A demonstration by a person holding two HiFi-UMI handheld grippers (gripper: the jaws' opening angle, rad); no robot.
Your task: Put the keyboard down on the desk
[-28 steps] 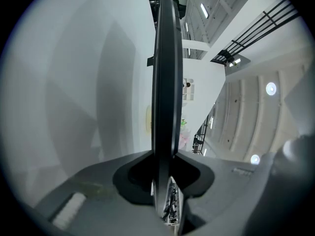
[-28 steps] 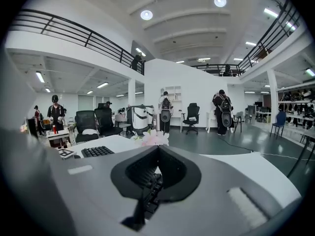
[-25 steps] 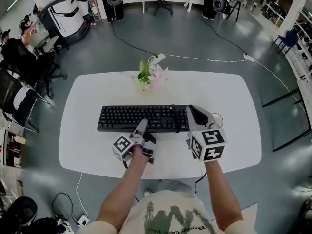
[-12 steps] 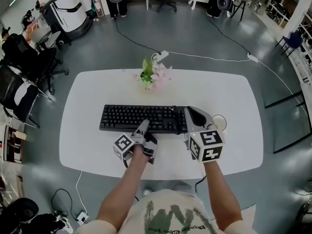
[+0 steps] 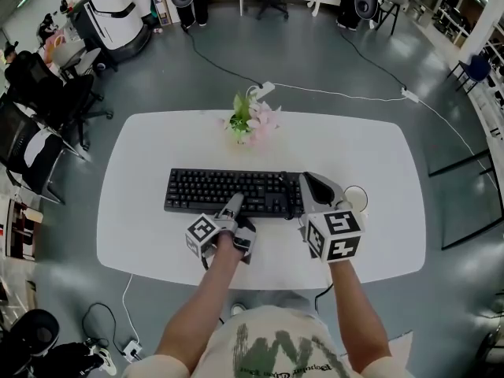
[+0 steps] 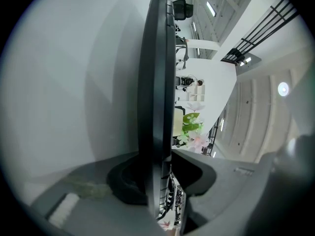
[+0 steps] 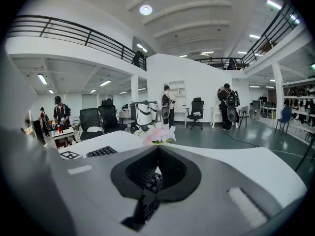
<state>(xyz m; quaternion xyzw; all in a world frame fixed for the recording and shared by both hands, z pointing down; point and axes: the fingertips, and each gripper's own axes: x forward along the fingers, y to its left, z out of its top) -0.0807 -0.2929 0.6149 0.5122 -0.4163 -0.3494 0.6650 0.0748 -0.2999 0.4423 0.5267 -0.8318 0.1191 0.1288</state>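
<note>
A black keyboard [image 5: 228,190] lies lengthwise across the middle of the white desk [image 5: 157,148]. My left gripper [image 5: 234,205] sits at its front edge, right of centre. In the left gripper view the keyboard's edge [image 6: 155,82] runs between the jaws of the left gripper [image 6: 160,181]. They are opening, and a slit of light shows along one side. My right gripper [image 5: 309,186] is at the keyboard's right end. In the right gripper view the right gripper [image 7: 155,173] has its jaws closed around that end, and keys [image 7: 101,151] show beyond.
A pot of pink flowers [image 5: 250,120] stands behind the keyboard at the desk's far edge. A small white round object [image 5: 356,198] lies right of my right gripper. Office chairs [image 5: 31,156] stand off the desk's left side, and cables [image 5: 339,93] cross the floor beyond.
The keyboard and both grippers have shifted slightly to the right on the desk. The left gripper's hold and the right gripper's place look the same.
</note>
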